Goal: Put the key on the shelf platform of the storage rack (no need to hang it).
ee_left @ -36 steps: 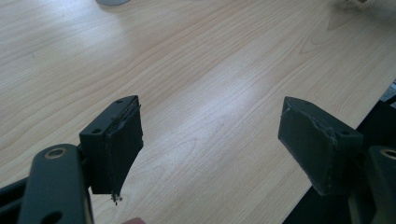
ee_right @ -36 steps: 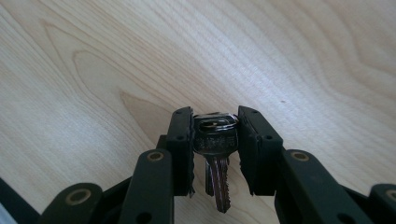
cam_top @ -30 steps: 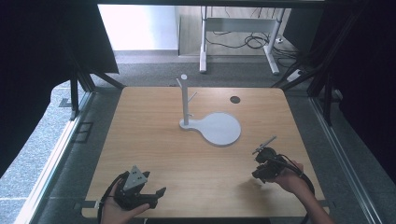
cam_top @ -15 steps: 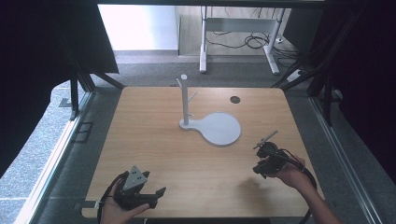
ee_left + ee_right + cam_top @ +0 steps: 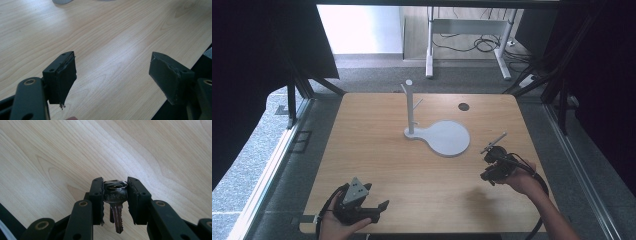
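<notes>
Gripping a key [image 5: 115, 195] by its round head, the right gripper [image 5: 115, 200] is holding its fingers [image 5: 97, 195] pressed on both flat sides, with the toothed blade pointing back toward the camera in the right gripper view and a thin ring lying across the top of the head. Seen from the high view, this right gripper [image 5: 493, 162] is hovering over the counter [image 5: 377, 150] at about four o'clock, in the person's right hand [image 5: 524, 180], with a cable trailing back along the forearm. Sitting at about seven o'clock near the front edge, the left gripper [image 5: 377, 210] is resting in the left hand [image 5: 339, 225], its grey three-cornered plate facing up. Its fingers [image 5: 63, 77] are standing wide apart in the left gripper view, with bare wood between them and the counter edge just beyond the right-hand one. Farther off, near the middle of the counter, a white stand [image 5: 447, 137] is sitting with a flat round base and an upright post [image 5: 410, 107] with short pegs. Beyond it, at about one o'clock, a small dark round spot [image 5: 463, 106] is lying on the wood.
</notes>
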A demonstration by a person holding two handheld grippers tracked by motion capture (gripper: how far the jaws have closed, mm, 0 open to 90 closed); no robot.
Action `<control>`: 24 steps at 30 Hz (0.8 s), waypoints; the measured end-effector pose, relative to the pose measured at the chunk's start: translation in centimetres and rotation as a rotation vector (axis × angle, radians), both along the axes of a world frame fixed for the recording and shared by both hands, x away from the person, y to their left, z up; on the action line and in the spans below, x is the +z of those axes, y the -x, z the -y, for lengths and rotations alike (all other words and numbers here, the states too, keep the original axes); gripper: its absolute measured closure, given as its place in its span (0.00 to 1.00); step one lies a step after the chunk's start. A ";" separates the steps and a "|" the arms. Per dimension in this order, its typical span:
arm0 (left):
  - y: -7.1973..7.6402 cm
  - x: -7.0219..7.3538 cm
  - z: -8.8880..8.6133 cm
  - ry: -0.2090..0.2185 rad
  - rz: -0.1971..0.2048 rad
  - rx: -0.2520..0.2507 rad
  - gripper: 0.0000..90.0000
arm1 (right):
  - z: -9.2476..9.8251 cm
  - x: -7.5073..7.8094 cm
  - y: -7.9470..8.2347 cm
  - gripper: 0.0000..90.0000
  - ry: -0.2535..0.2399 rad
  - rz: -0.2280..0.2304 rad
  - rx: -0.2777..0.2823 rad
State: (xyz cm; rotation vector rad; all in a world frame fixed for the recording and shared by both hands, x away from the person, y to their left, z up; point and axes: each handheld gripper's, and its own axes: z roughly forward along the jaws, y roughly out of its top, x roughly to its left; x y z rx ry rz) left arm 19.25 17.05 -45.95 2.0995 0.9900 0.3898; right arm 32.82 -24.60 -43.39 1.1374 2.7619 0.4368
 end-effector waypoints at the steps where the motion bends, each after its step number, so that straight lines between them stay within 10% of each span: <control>1: 0.0 0.0 0.0 -0.002 -0.001 -0.002 0.25 | -0.1 0.1 -0.1 0.75 -0.001 0.001 0.003; 24: 0.0 0.1 -0.2 0.002 0.003 0.005 0.25 | -1.8 1.2 -2.5 0.75 -0.021 -0.003 0.021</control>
